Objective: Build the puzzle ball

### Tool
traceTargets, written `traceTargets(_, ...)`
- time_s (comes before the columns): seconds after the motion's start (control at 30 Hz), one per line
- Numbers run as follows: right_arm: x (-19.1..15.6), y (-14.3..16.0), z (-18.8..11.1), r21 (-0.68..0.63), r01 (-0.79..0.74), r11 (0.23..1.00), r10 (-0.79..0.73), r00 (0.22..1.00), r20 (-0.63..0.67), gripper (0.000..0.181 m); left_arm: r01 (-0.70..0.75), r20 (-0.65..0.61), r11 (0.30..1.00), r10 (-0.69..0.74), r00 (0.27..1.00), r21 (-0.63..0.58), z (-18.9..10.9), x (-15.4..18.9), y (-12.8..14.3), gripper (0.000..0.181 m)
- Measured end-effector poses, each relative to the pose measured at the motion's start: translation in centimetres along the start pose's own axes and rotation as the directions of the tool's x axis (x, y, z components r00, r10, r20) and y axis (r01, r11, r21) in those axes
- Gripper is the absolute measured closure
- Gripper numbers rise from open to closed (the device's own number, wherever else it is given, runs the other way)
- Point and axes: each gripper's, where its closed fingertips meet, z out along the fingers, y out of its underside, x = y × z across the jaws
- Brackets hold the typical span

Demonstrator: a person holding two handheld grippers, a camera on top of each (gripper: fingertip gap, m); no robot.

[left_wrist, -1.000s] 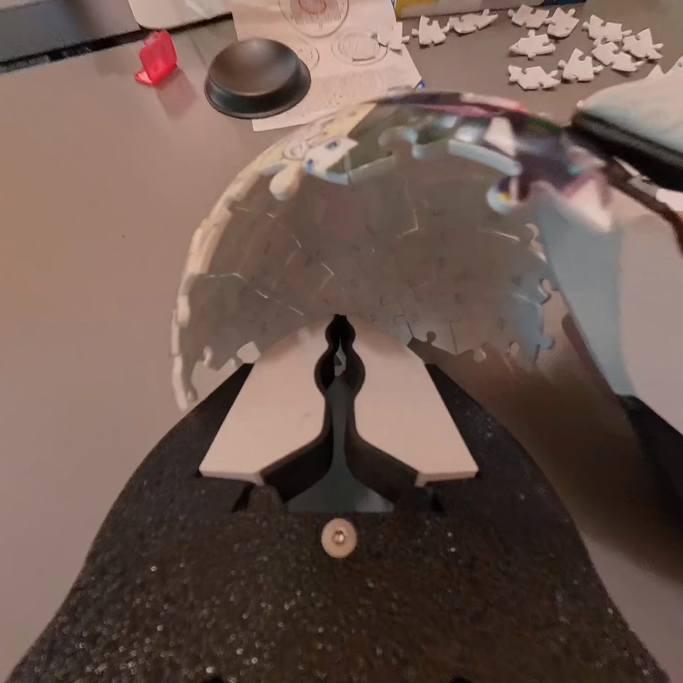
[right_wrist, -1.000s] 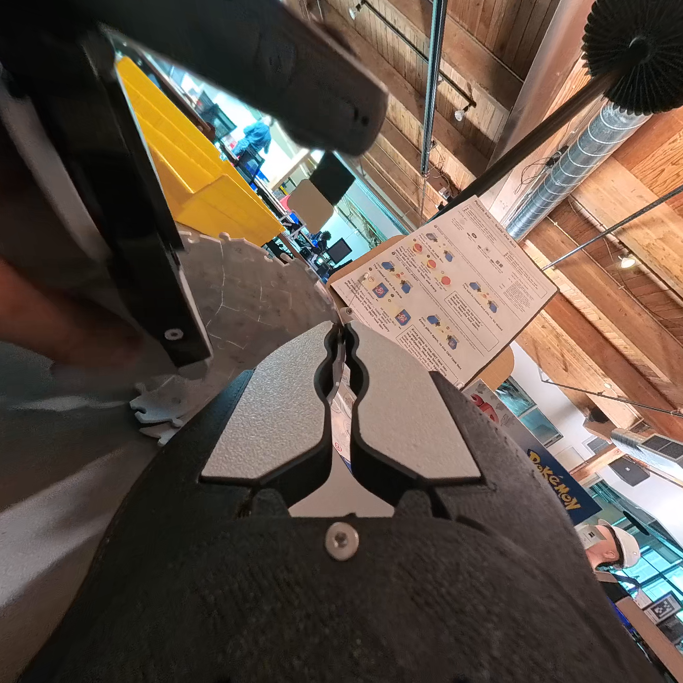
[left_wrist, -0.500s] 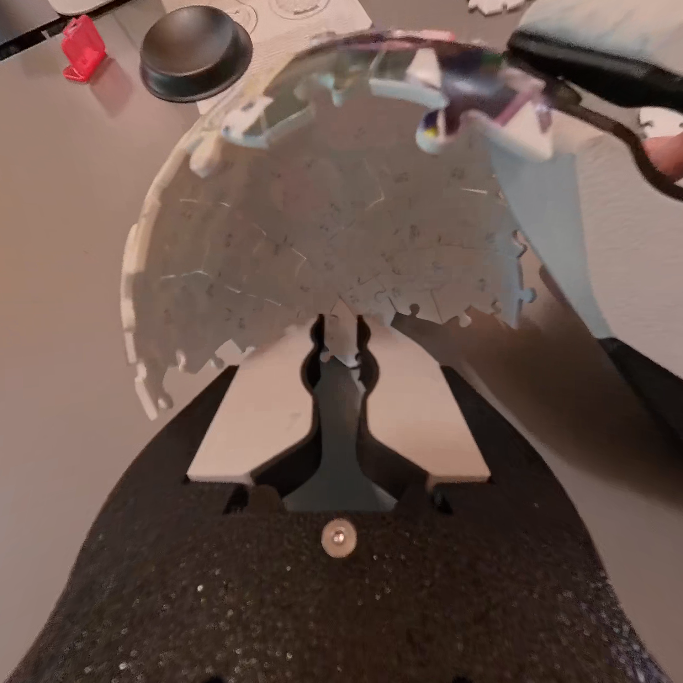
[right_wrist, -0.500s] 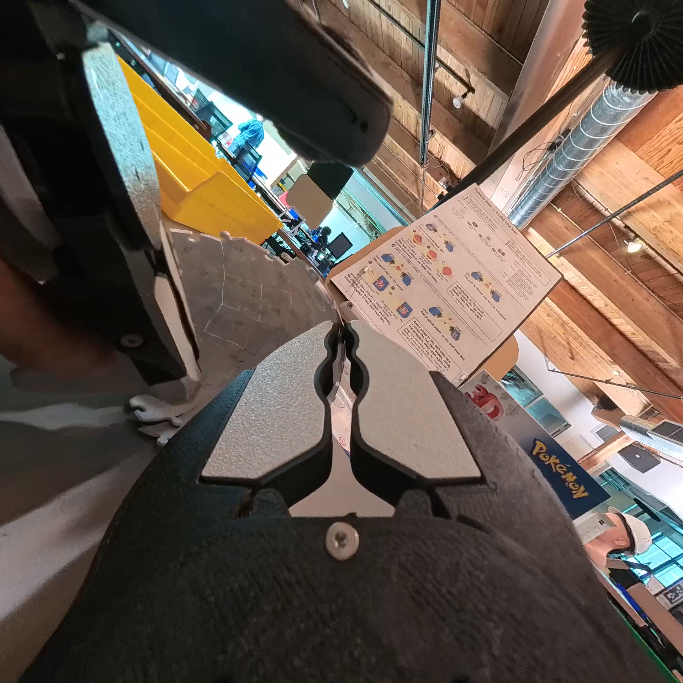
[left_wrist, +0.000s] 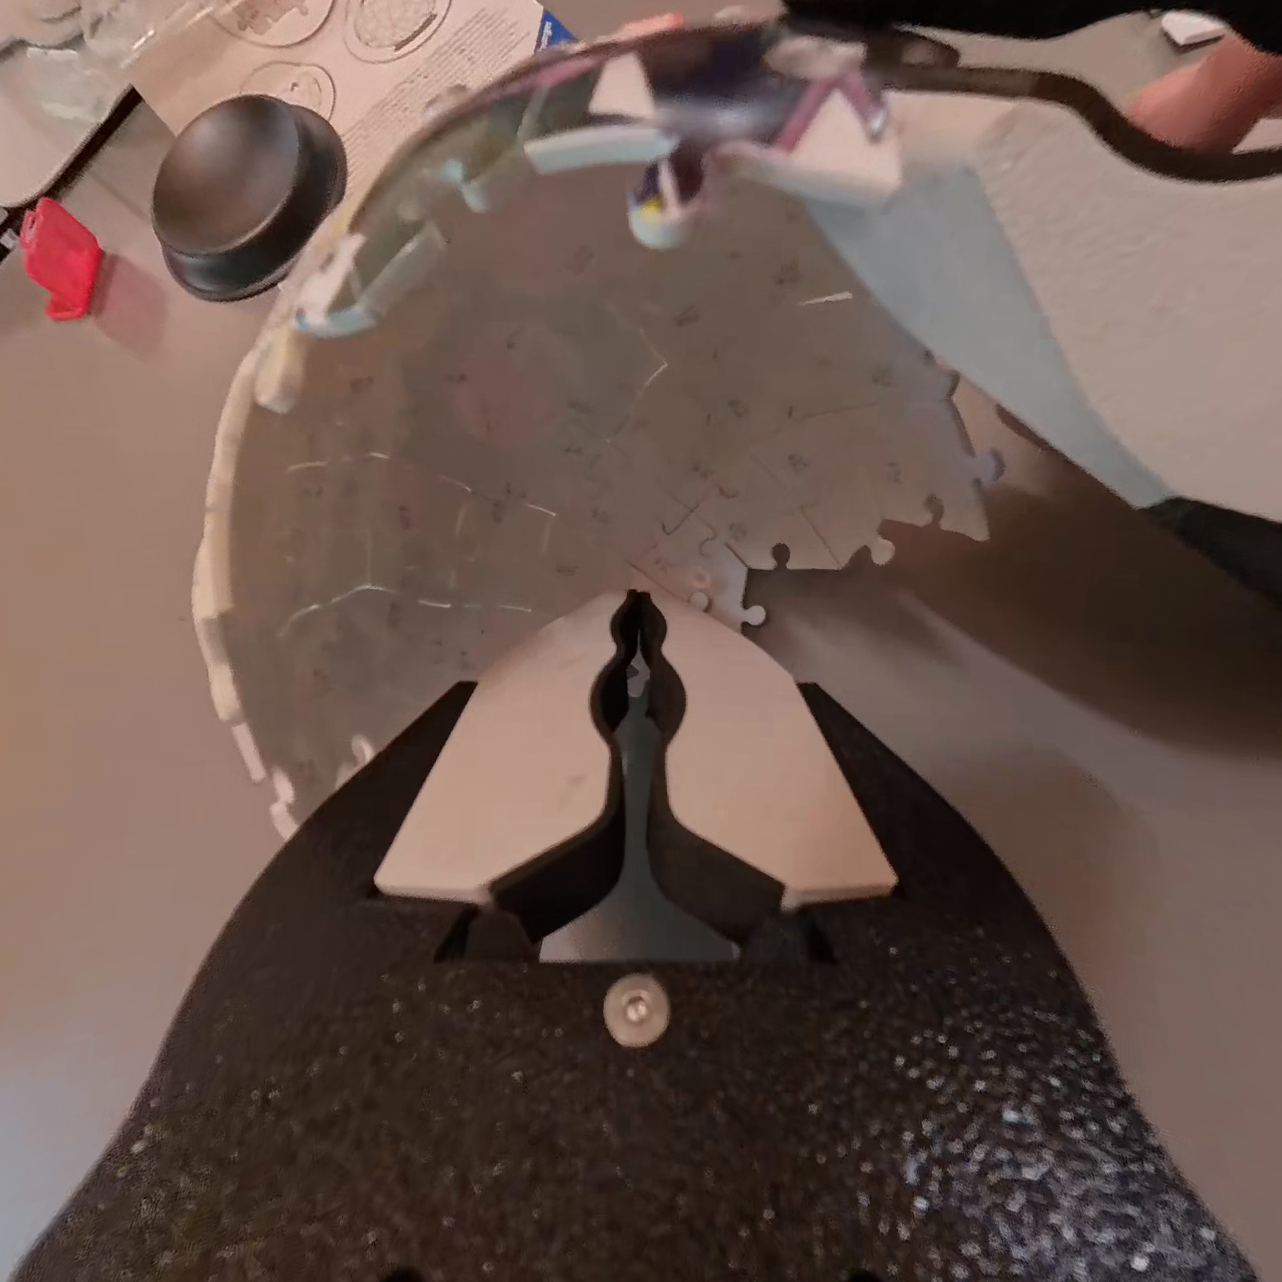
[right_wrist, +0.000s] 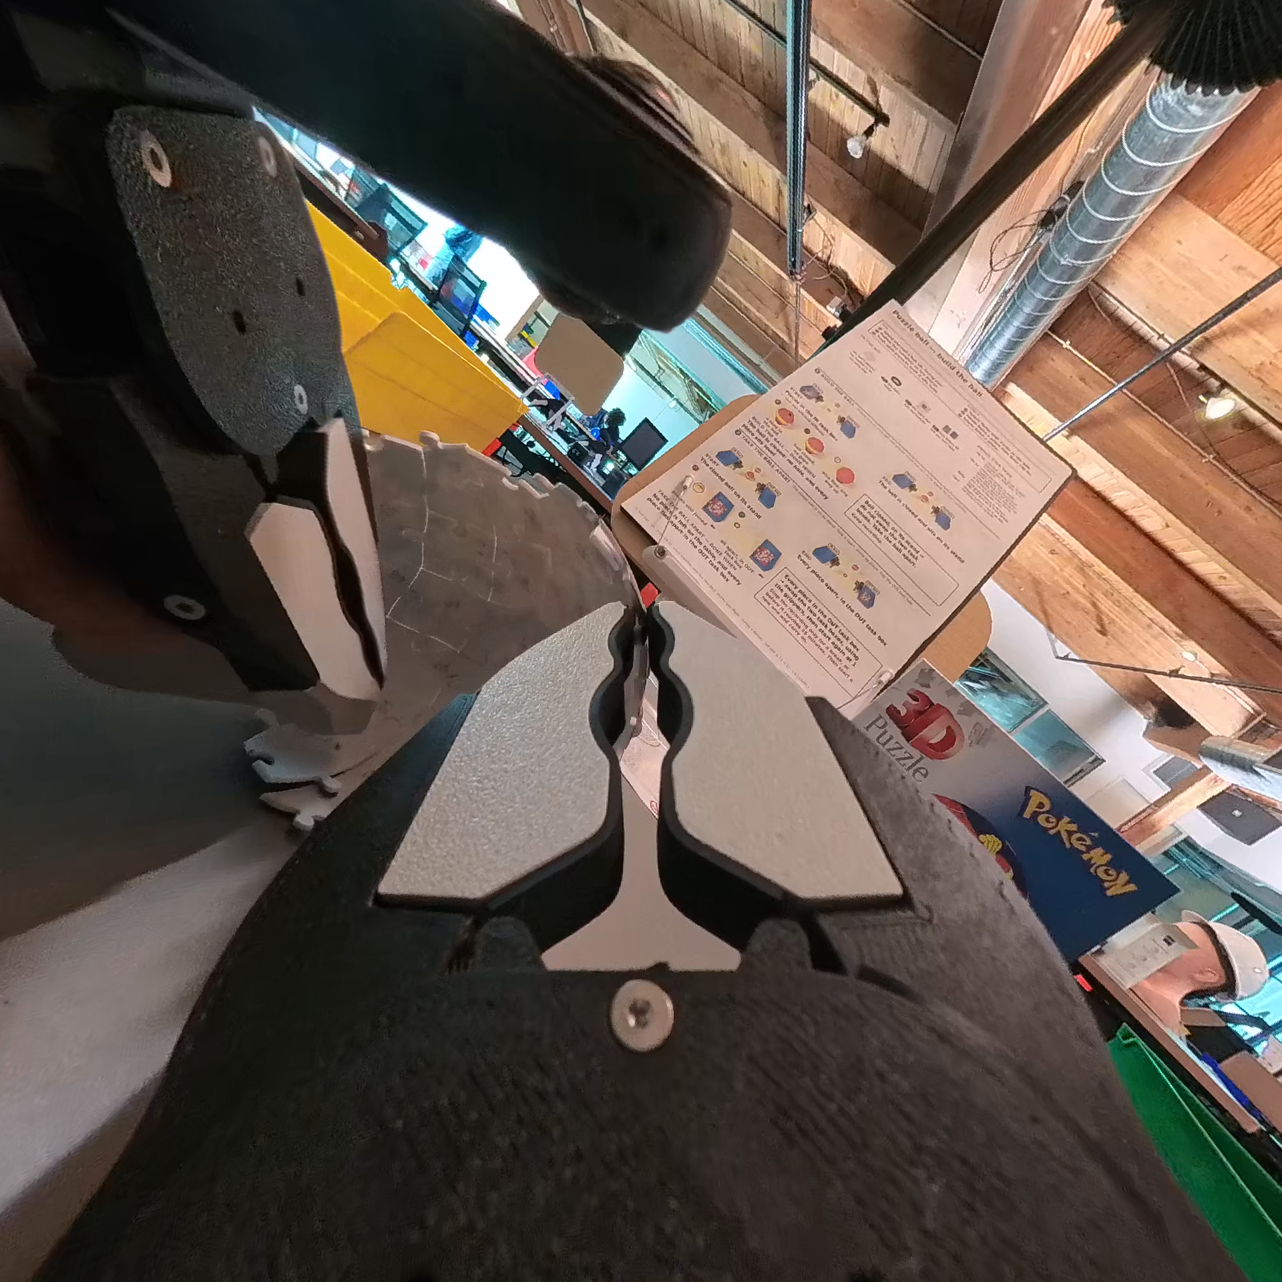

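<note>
Puzzle ball shell (left_wrist: 541,444), half-built, hangs above the counter (left_wrist: 104,624), its near edge clenched in the left claw (left_wrist: 639,610), its far rim pinched by the right claw (right_wrist: 644,617).

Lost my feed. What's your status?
Left claw shut on shell rim. Right claw shut on its opposite edge. Shell unfinished, held off table. Nothing in the way.

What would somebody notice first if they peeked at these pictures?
Probably the big grey half-built puzzle ball, a curved shell held up over the table with both tongs pinching its edge. Behind it sit a round black stand and a small red thing.
</note>
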Motion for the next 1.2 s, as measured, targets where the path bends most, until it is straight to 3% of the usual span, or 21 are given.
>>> traceTargets(0.2,0.0,-0.1,-0.1,0.0,0.013,1.0,-0.013,1.0,0.0,0.178,-0.029,-0.039,0.999,0.027,0.999,-0.042,0.7,0.7,0.2,0.181)
traceTargets(0.9,0.2,0.7,-0.2,-0.036,-0.047,0.998,0.047,0.999,0.0,0.178,-0.059,0.044,0.983,0.068,0.997,-0.174,1.3,0.8,0.5,0.181)
traceTargets(1.03,0.3,0.8,-0.2,-0.04,-0.05,0.998,0.05,0.999,-0.004,0.177,0.011,0.028,0.995,-0.008,1.0,-0.1,1.0,0.8,0.1,0.181)
traceTargets(1.13,0.3,0.7,-0.2,-0.036,-0.049,0.998,0.049,0.999,-0.003,0.177,0.055,0.071,0.998,-0.056,0.996,0.005,-0.9,-0.2,-1.1,0.181)
traceTargets(1.2,0.3,0.6,-0.2,-0.034,-0.047,0.998,0.047,0.999,-0.003,0.178,0.062,0.102,0.998,-0.06,0.993,-0.02,-1.7,-0.9,-0.6,0.181)
